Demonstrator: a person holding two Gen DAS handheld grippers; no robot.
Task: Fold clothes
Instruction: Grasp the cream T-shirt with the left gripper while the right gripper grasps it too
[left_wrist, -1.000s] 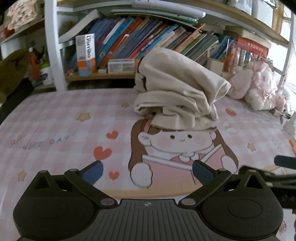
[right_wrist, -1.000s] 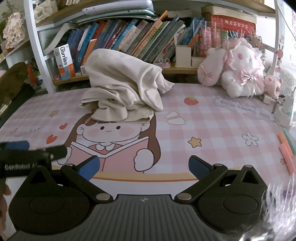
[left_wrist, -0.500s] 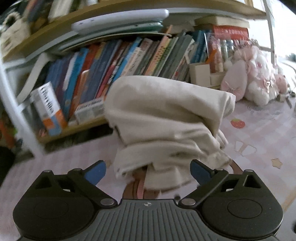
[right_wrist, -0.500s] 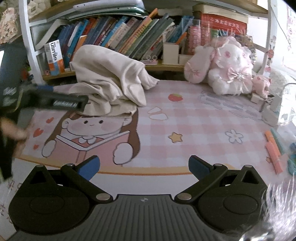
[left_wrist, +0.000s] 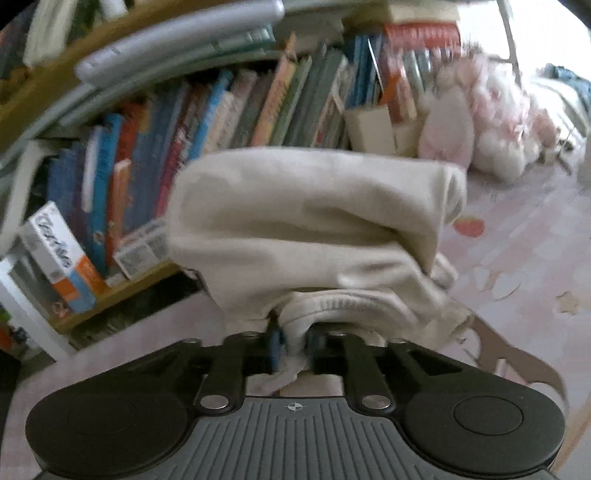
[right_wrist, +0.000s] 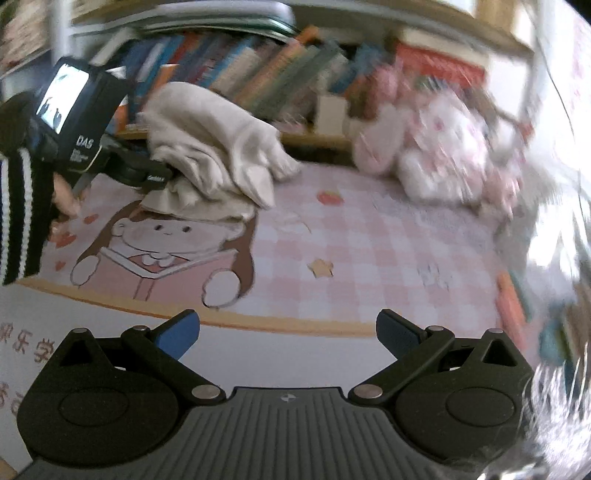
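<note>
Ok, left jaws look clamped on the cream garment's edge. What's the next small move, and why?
Probably bring the right gripper forward to a free edge of the cream garment. The left gripper is shut on a hem of that bunched heap, while the right one hangs open over the pink mat, well short of the cloth. Spreading it likely needs two holds.

Soft matt cream cloth garment (left_wrist: 314, 221), matt black plastic gripper (right_wrist: 288, 332) (ribbed base)
</note>
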